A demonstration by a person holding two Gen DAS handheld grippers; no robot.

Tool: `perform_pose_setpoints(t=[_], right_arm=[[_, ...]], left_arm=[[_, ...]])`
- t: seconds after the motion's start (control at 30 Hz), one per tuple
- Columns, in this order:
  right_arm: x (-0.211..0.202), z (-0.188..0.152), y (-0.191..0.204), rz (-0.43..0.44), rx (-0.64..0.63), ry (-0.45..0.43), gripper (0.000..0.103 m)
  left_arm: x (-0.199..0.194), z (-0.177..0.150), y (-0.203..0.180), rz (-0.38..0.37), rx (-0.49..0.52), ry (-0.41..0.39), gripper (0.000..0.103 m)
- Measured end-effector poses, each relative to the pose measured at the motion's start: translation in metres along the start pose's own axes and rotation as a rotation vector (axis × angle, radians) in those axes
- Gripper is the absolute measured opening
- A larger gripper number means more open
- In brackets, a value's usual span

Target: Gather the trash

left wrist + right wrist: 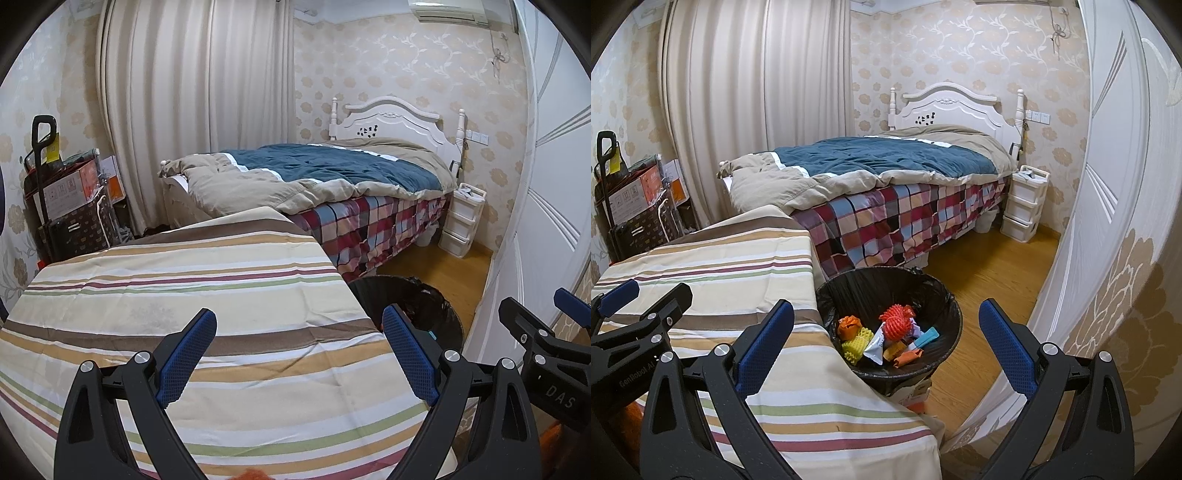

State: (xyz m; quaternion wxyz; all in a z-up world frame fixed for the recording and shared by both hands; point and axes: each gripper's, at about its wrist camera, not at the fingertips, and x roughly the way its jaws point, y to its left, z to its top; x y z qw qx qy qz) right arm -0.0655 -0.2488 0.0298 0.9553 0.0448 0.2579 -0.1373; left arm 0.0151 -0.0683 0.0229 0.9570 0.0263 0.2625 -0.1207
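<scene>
A black-lined trash bin stands on the floor at the right edge of a table under a striped cloth. In it lie several pieces of trash: a red spiky ball, an orange crumpled piece, a yellow ridged piece, and wrappers. My right gripper is open and empty, above the bin and table edge. My left gripper is open and empty over the striped cloth; the bin shows just to its right. Each gripper shows at the edge of the other's view.
A bed with a blue-and-tan quilt and checked sheet stands behind. A white drawer unit is beside it. Boxes and a trolley stand at far left. A white door is on the right. The floor is wood.
</scene>
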Motion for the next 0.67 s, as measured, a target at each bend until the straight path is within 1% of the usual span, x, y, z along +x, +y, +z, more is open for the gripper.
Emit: perform_pose_setpoints(t=[0.17,0.43,0.53,0.67], right_arm=[[0.0,0.0,0.0,0.0,0.001,0.0,0.098],[0.0,-0.001,0.003,0.001,-0.002,-0.001,0.098],[0.001,-0.001,0.004,0.004,-0.002,0.0,0.098],[0.005,0.0,0.015,0.015,-0.013,0.008,0.098]], left_arm=[[-0.003,0.0,-0.005,-0.019,0.011,-0.01,0.091],[-0.006,0.002,-0.01,-0.014,0.028,-0.035,0.091],[-0.002,0.0,-0.005,-0.009,0.023,-0.014,0.091],[0.008,-0.003,0.006,0.011,0.006,0.036,0.091]])
